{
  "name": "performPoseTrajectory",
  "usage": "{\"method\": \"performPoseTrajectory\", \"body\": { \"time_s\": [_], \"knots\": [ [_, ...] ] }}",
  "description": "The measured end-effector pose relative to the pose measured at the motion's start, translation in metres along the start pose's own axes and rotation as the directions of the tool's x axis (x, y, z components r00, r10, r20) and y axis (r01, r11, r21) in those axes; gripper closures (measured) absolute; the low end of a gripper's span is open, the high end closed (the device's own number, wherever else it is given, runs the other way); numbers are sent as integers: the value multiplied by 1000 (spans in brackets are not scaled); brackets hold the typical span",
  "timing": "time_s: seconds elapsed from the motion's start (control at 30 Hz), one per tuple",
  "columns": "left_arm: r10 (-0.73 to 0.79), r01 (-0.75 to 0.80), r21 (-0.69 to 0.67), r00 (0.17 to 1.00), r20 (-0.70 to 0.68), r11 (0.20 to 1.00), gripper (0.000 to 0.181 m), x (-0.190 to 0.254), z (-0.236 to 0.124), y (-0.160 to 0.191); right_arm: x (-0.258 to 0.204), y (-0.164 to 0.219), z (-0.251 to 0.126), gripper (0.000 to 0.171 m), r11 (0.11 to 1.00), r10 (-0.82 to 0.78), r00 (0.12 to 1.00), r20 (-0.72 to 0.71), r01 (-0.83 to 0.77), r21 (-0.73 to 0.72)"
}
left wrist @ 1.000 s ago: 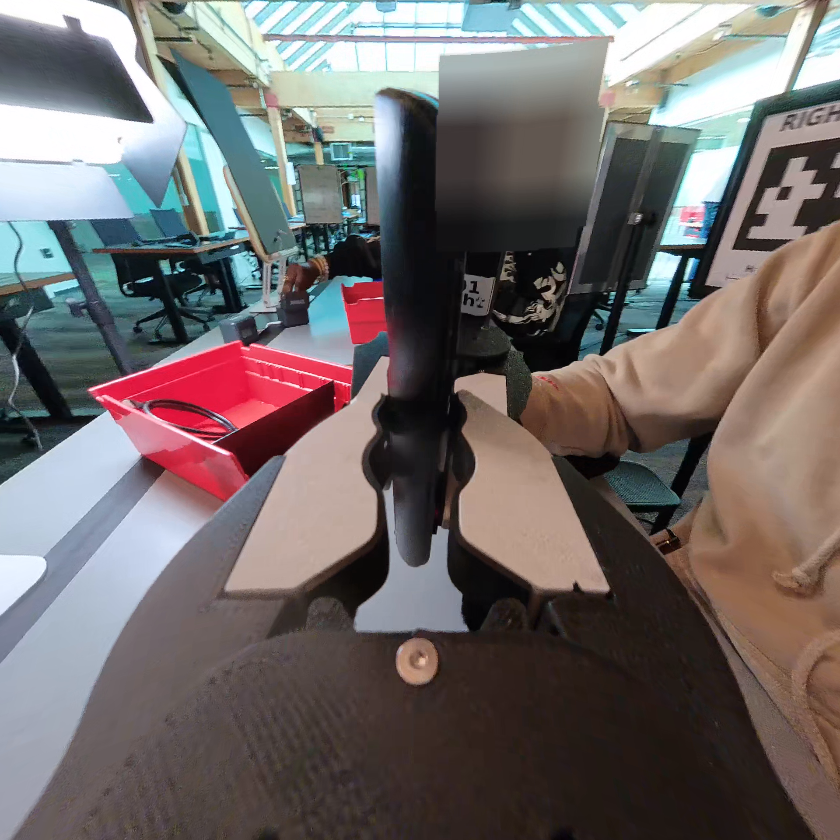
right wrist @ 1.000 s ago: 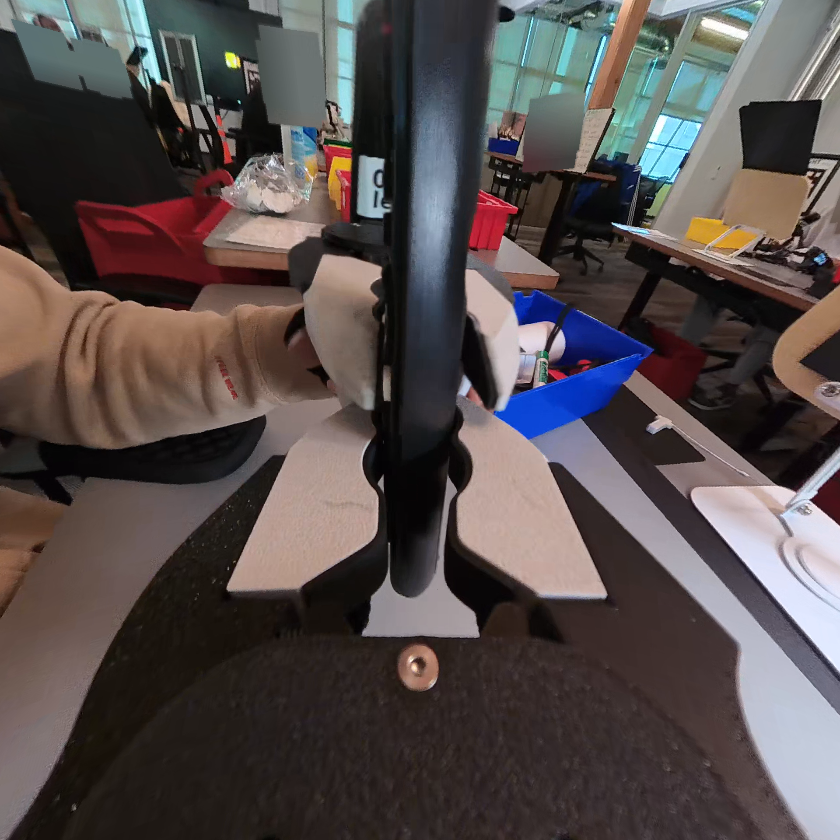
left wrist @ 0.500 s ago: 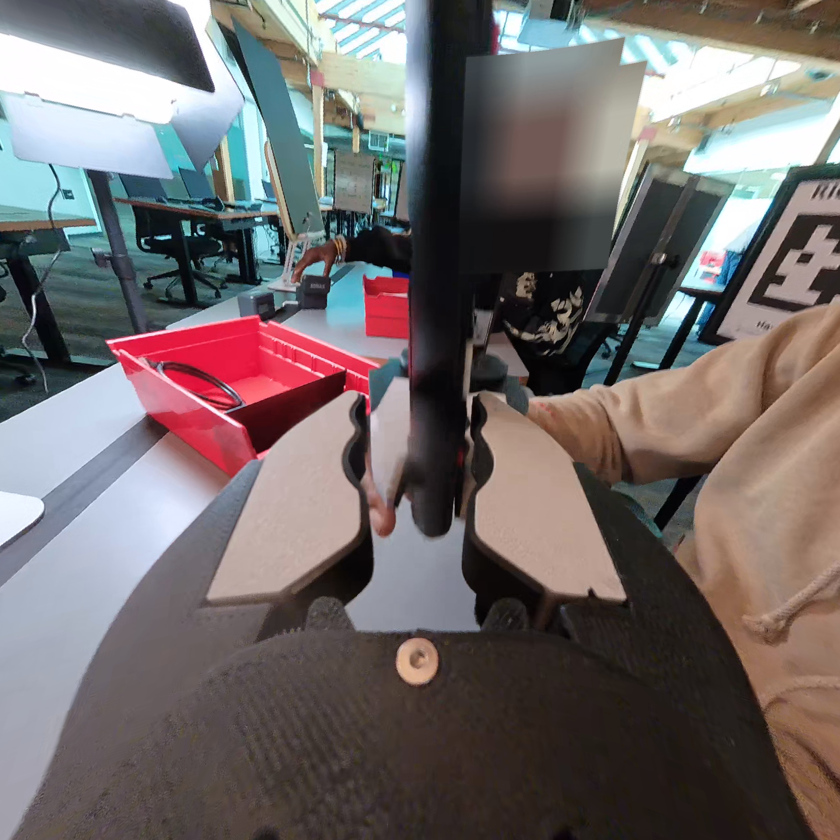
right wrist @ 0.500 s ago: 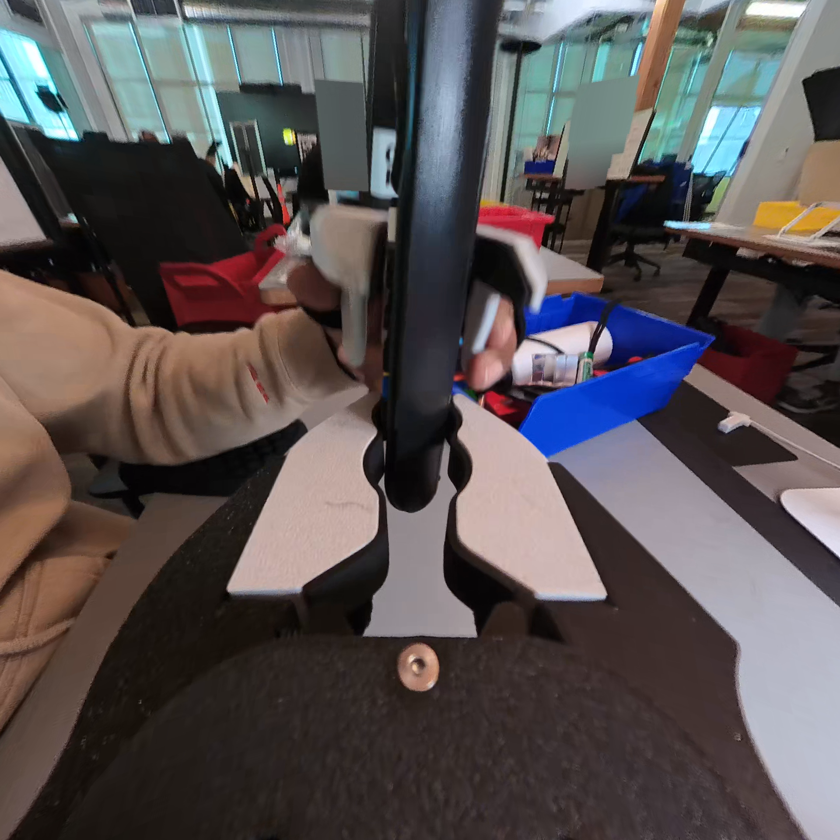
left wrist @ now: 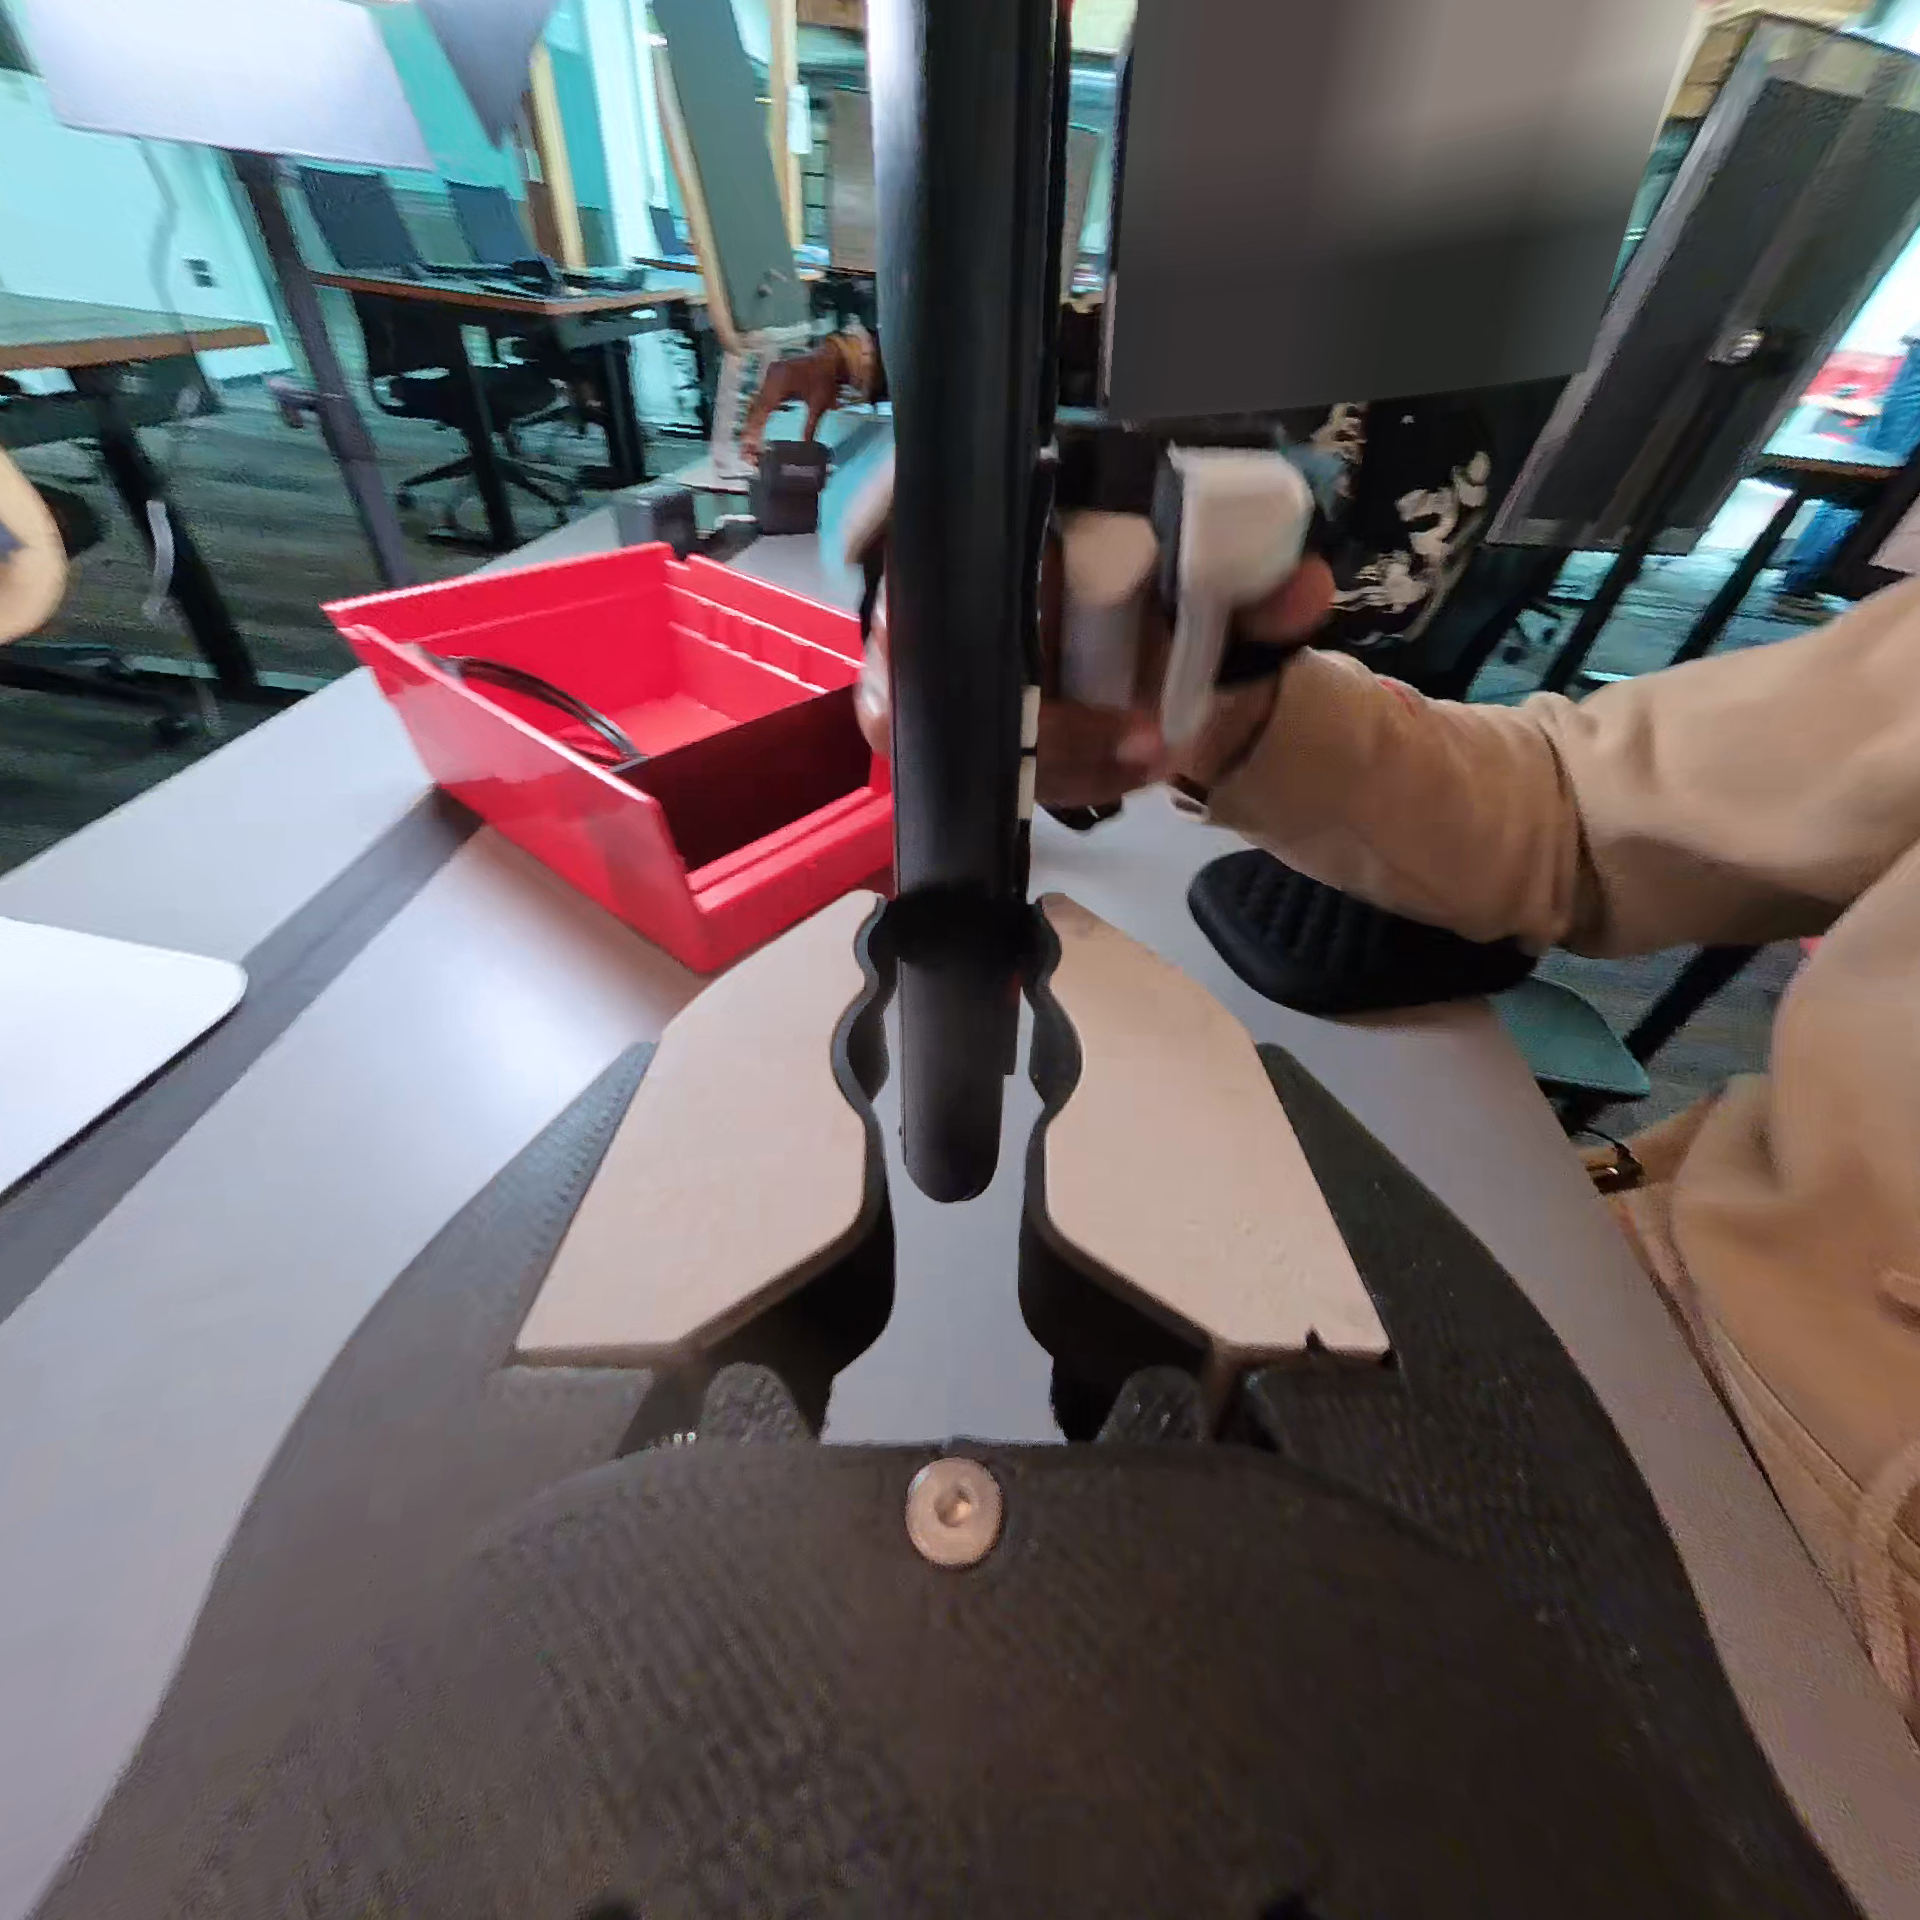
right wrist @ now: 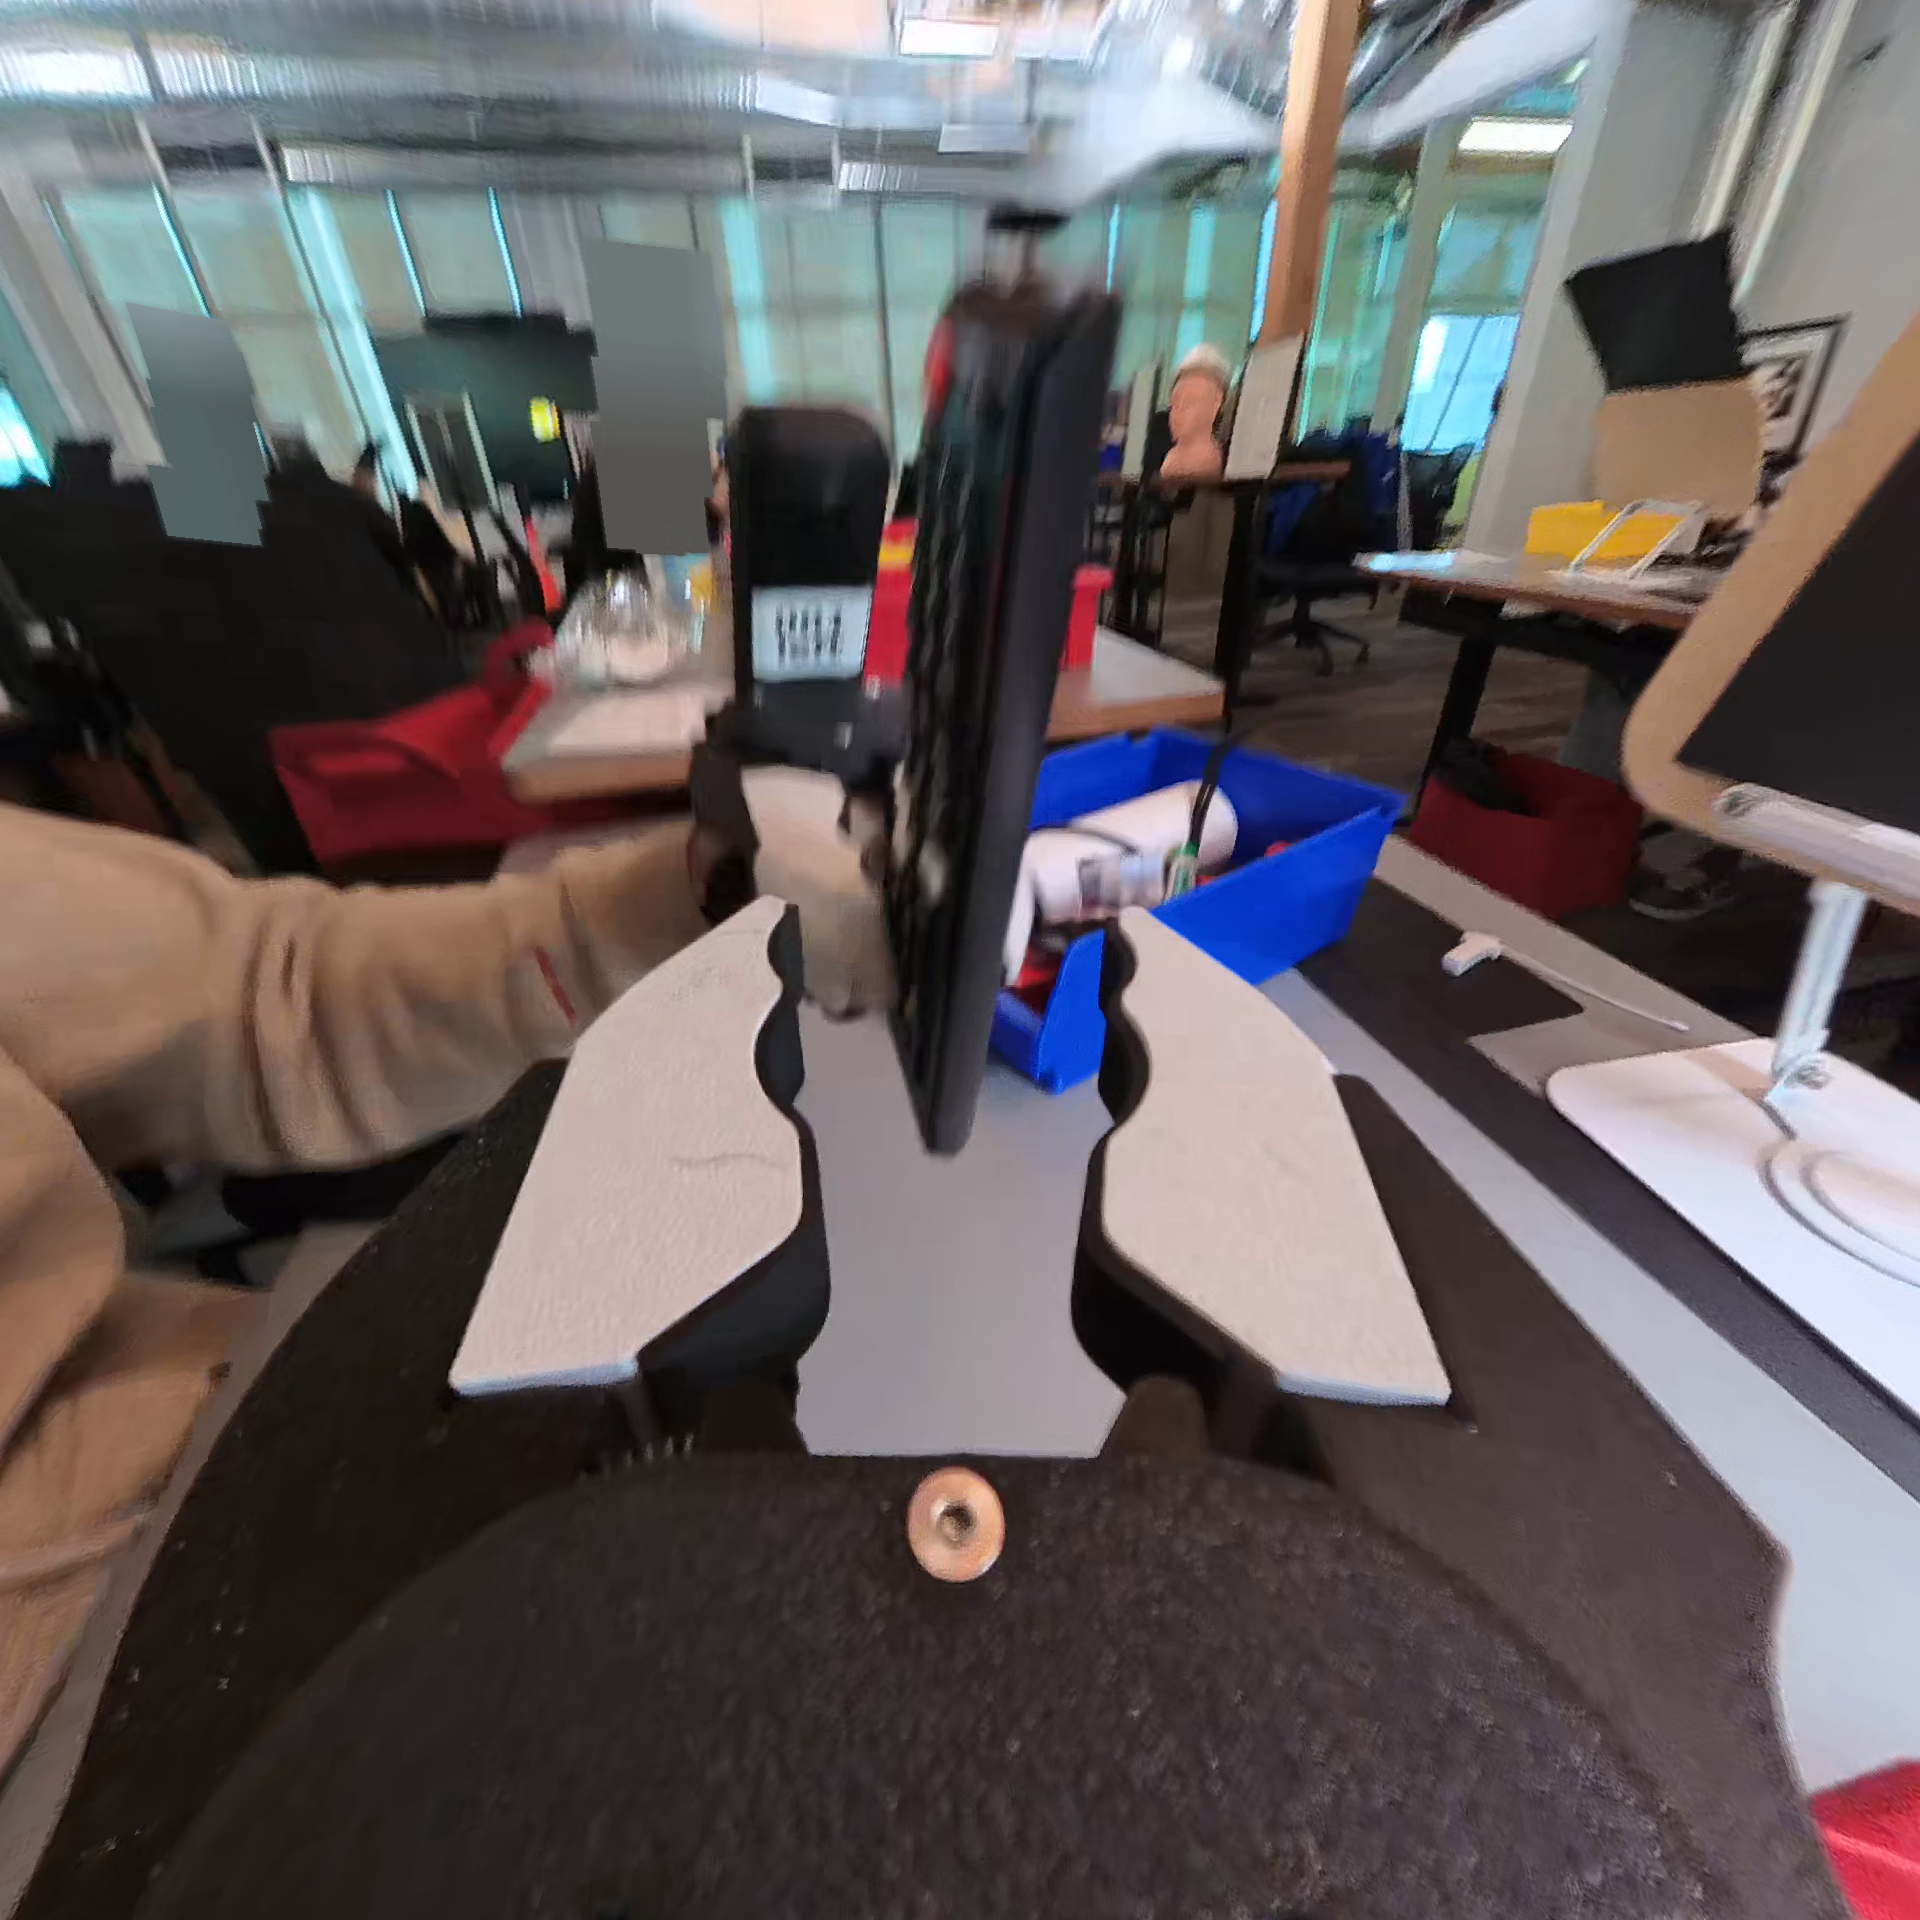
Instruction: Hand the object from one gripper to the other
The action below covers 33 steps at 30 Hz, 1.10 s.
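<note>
The object is a long black remote control, held upright. My left gripper is shut on its lower end, with the tip reaching down between the pads. My right gripper is open. The remote hangs in the gap between its pale fingers without touching them. The right gripper also shows in the left wrist view, just right of the remote, held by a hand in a beige sleeve. The left gripper shows in the right wrist view, behind and left of the remote.
A red bin with a black cable loop stands on the grey table, left of the remote. A blue bin with white items stands beyond the right gripper. A white lamp base sits at the right. Desks and chairs fill the background. Some 5 centimetres of space lies between my two pairs of fingers.
The right gripper has opened and let go of the remote. The left gripper, looser half a second ago, is closed on it and holds it alone, lower over the table.
</note>
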State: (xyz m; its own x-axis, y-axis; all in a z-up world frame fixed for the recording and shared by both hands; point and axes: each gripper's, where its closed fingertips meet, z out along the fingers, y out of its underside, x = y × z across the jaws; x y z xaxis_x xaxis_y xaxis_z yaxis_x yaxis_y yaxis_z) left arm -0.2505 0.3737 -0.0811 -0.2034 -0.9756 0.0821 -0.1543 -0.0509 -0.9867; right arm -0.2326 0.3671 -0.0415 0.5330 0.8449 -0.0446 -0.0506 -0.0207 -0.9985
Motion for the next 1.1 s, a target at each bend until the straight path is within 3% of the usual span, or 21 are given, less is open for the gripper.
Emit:
{"method": "performPoseTrajectory", "body": {
  "time_s": [0.2,0.27,0.37,0.47,0.6,0.77,0.93,1.03,1.1],
  "knots": [
    [2,-11,-92,995,-97,996,158,19,31,30,2,-29,-15,117,992,28,1000,-1,-28,124],
    [0,-11,-113,995,-103,994,158,21,37,38,-2,-29,-15,146,988,41,999,27,-45,147],
    [-13,2,-108,995,-102,994,157,21,38,38,-3,-26,-13,146,991,28,999,30,-31,127],
    [24,-23,-62,999,22,998,144,6,30,22,4,-30,-15,147,992,5,998,-65,3,123],
    [164,-148,-80,950,266,986,126,-9,31,6,36,-32,-20,147,989,88,927,-364,-38,143],
    [300,-197,-260,838,457,945,107,-27,56,38,45,-27,-20,147,983,127,862,-491,-41,181],
    [319,-187,-294,797,512,937,128,-40,60,59,43,-38,-27,146,976,159,851,-500,-58,211],
    [302,-206,-248,835,460,947,128,-30,60,50,38,-46,-29,147,972,158,853,-498,-46,229],
    [216,-168,-158,906,365,973,128,-16,64,41,25,-59,-26,141,969,118,903,-414,-13,248]
  ]
}}
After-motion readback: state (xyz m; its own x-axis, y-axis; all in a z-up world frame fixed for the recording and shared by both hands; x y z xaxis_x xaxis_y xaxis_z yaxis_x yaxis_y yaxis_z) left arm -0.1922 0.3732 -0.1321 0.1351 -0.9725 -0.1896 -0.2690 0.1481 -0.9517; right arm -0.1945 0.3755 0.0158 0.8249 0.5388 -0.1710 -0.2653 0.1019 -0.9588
